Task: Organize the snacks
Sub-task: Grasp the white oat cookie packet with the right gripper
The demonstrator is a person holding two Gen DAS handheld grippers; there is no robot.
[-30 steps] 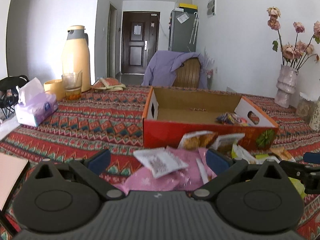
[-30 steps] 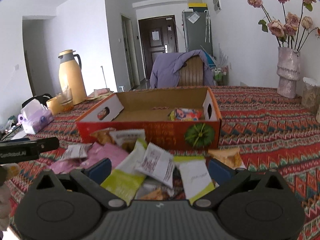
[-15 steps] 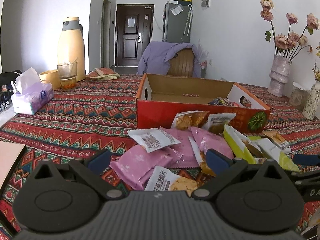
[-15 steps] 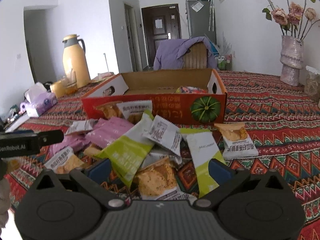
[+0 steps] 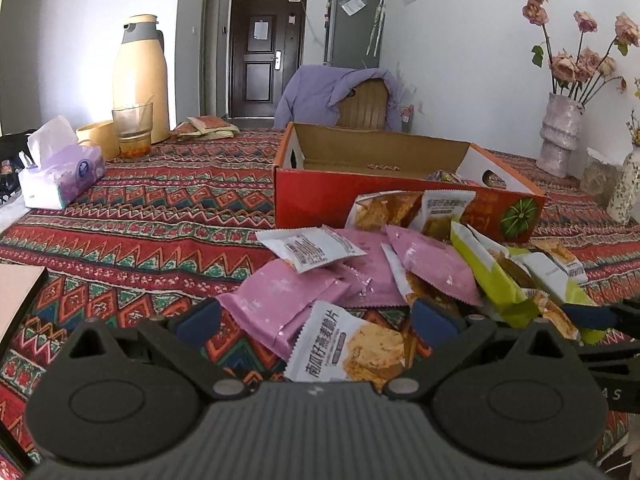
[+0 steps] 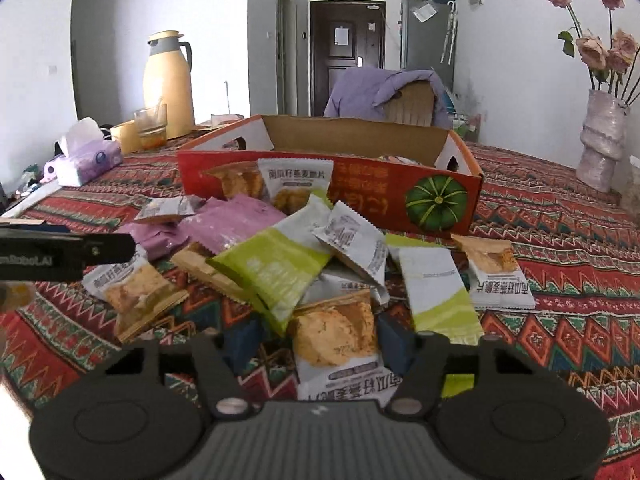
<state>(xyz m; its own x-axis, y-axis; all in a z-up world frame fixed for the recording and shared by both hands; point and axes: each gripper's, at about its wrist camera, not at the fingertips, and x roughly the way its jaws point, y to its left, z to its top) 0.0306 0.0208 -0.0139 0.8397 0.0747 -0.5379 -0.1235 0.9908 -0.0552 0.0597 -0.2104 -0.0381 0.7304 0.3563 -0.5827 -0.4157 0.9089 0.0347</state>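
Observation:
A pile of snack packets lies on the patterned tablecloth in front of a red cardboard box (image 5: 320,200) (image 6: 360,196). Pink packets (image 5: 280,300), green packets (image 6: 276,268) and white cracker packets make up the pile. My left gripper (image 5: 316,320) is open, its fingers either side of a white cracker packet (image 5: 348,348). My right gripper (image 6: 320,336) has its fingers close on both sides of another white cracker packet (image 6: 336,332); contact is unclear. One colourful packet (image 5: 448,178) lies inside the box.
A tissue box (image 5: 60,176), glass (image 5: 132,128), yellow cup and thermos (image 5: 140,76) stand far left. A vase with dried flowers (image 5: 560,136) (image 6: 600,148) stands far right. A chair draped in purple cloth (image 5: 352,92) is behind the table.
Both grippers have pulled back and lowered toward the near side of the pile. The right gripper's fingers have narrowed around a cracker packet.

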